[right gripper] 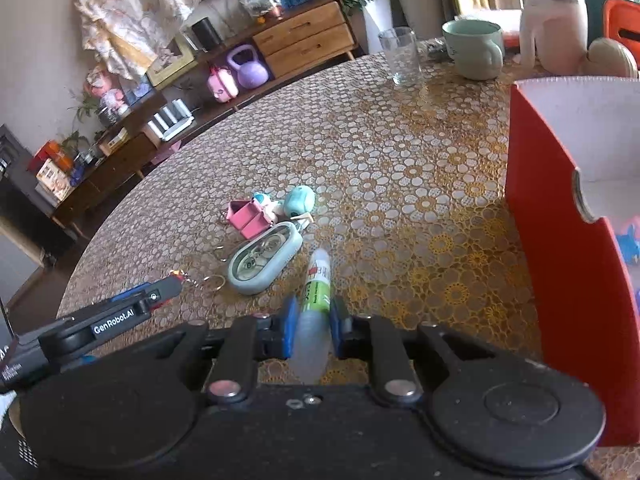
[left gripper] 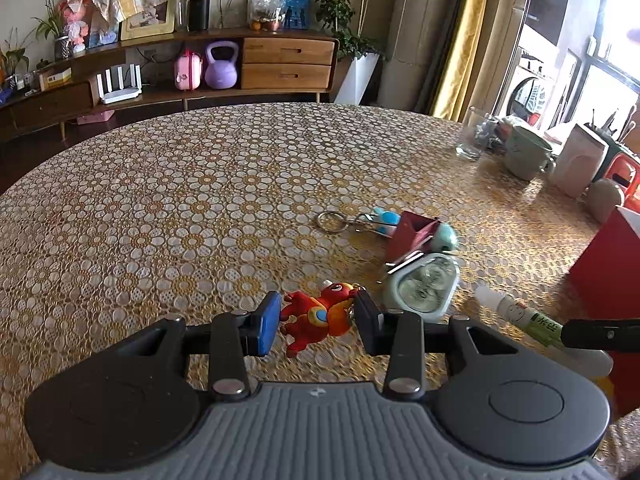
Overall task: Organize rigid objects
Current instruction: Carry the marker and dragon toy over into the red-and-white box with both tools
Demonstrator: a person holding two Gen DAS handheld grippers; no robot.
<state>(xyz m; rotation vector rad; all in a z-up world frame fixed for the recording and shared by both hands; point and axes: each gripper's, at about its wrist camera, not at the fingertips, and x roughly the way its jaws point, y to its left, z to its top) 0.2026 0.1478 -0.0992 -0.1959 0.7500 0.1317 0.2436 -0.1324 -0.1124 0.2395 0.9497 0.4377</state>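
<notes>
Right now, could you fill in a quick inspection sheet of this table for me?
Surface: round table under a flowered lace cloth.
Job's things: red dragon keychain, glue bottle, oval case, pink box, teal keychain, red bin.
Clutter: glass, mug.
Grippers: left gripper shut on the keychain; right gripper shut on the bottle.
Cables: nothing seen.
Surroundings: wooden sideboard, purple kettlebell, yellow curtain.

You can read "GenRobot.AI" in white letters on the black arm of the left hand-held gripper (right gripper: 176,285), seen from the right wrist. The print on the green-labelled bottle (right gripper: 316,284) is too blurred to make out.
</notes>
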